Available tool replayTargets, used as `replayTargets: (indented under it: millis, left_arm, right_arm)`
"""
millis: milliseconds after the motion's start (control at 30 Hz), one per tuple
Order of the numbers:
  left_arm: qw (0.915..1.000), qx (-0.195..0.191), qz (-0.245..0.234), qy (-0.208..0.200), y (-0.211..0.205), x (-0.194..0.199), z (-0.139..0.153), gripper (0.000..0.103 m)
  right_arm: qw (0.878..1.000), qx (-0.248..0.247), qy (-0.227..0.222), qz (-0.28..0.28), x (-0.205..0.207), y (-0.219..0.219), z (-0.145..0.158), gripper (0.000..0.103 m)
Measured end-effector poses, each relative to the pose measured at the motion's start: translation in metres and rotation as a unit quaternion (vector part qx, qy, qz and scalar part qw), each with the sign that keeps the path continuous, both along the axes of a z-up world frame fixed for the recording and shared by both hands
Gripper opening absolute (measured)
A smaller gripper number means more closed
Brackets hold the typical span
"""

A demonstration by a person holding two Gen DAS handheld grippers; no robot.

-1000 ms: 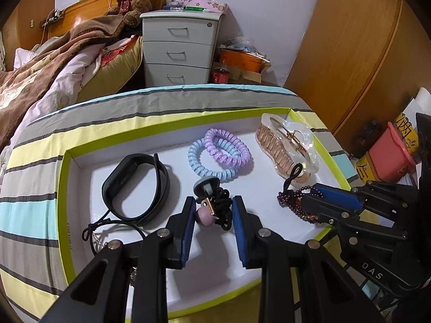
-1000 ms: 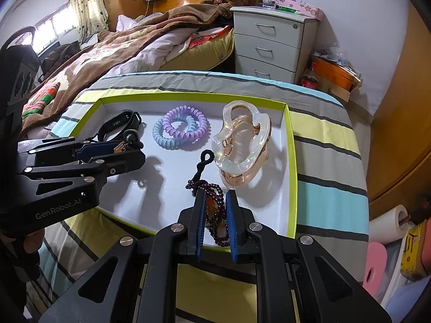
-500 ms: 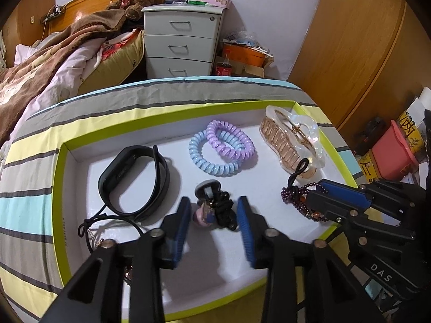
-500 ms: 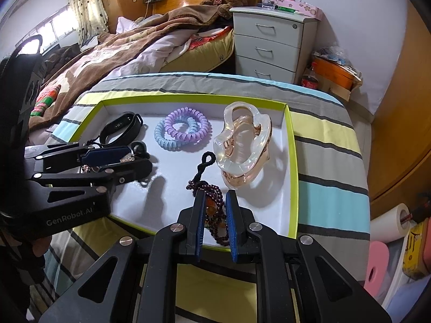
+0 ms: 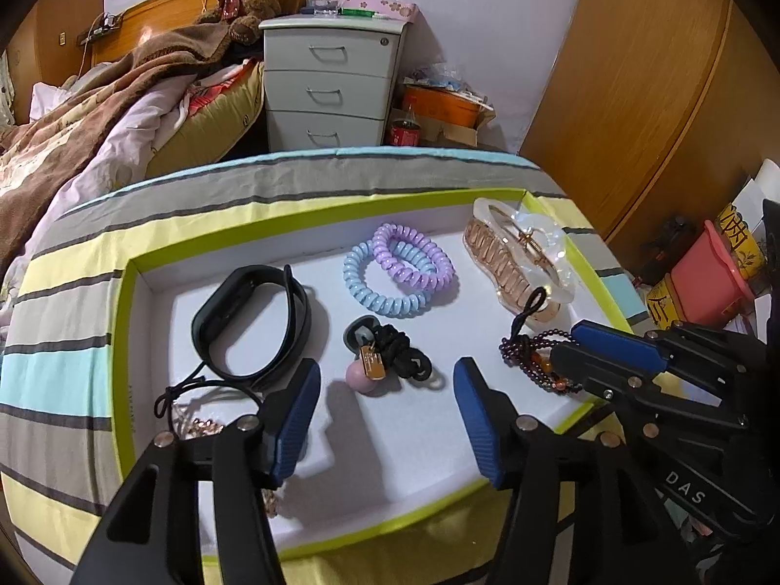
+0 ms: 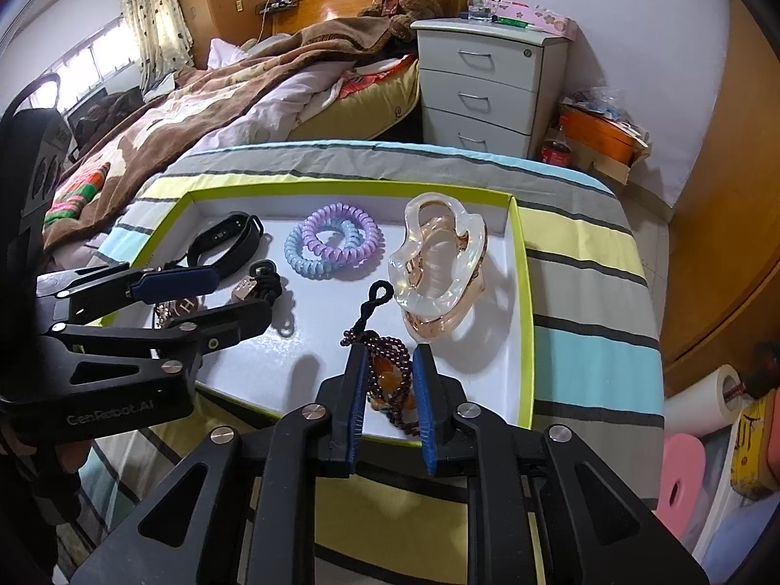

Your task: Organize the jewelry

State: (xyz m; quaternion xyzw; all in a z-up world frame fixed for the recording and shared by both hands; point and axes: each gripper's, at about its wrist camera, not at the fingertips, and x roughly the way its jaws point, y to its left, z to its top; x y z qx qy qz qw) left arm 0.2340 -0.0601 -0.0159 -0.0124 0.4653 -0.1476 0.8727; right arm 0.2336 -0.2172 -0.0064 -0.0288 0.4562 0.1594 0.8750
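Observation:
A white tray with a lime rim (image 5: 124, 302) (image 6: 524, 263) lies on a striped cloth. In it are a black wristband (image 5: 251, 321), blue and purple coil hair ties (image 5: 397, 270) (image 6: 334, 241), a clear hair claw (image 5: 519, 256) (image 6: 438, 263), a black cord with a pink bead and tag (image 5: 385, 360) and a dark bead bracelet (image 5: 538, 360) (image 6: 387, 375). My left gripper (image 5: 387, 390) is open, just behind the pink-bead cord, not touching it. My right gripper (image 6: 390, 380) is shut on the bead bracelet at the tray's near right edge.
A black cord and a gold chain (image 5: 195, 419) lie at the tray's near left corner. Behind the table are a bed with a brown blanket (image 6: 204, 112) and a grey drawer unit (image 5: 331, 92). Wooden wardrobe doors (image 5: 633, 73) stand at the right.
My left gripper has opened, let go of the pink-bead cord and drawn back; the cord now lies on the tray. My right gripper stays shut on the bracelet.

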Motion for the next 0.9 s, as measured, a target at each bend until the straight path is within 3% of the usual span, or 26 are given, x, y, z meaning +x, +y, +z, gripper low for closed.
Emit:
replayTargets:
  millis: [67,500,567,700,900]
  left_arm:
    - [1.0000,0.002,0.006,-0.006,0.002,-0.004,0.005,0.066]
    - [0.9941,0.025,0.071,-0.079,0.025,-0.063,0.041,0.075]
    - [0.9934,0.026,0.074,-0.084,0.028,-0.073,0.043,0.075]
    - [0.9893,0.049,0.089,-0.104,0.032,-0.093,0.047,0.075]
    - [0.9868,0.053,0.103,-0.113,0.037,-0.117,0.047,0.075]
  right_arm:
    - [1.000,0.005,-0.002,-0.003,-0.003,-0.002,0.003,0.032]
    - [0.998,0.036,-0.050,-0.028,-0.044,-0.003,0.030,0.034]
    - [0.997,0.036,-0.058,-0.028,-0.053,-0.001,0.032,0.048]
    - [0.996,0.044,-0.071,-0.029,-0.070,0.004,0.035,0.049]
    - [0.995,0.049,-0.081,-0.034,-0.090,0.008,0.038,0.049]
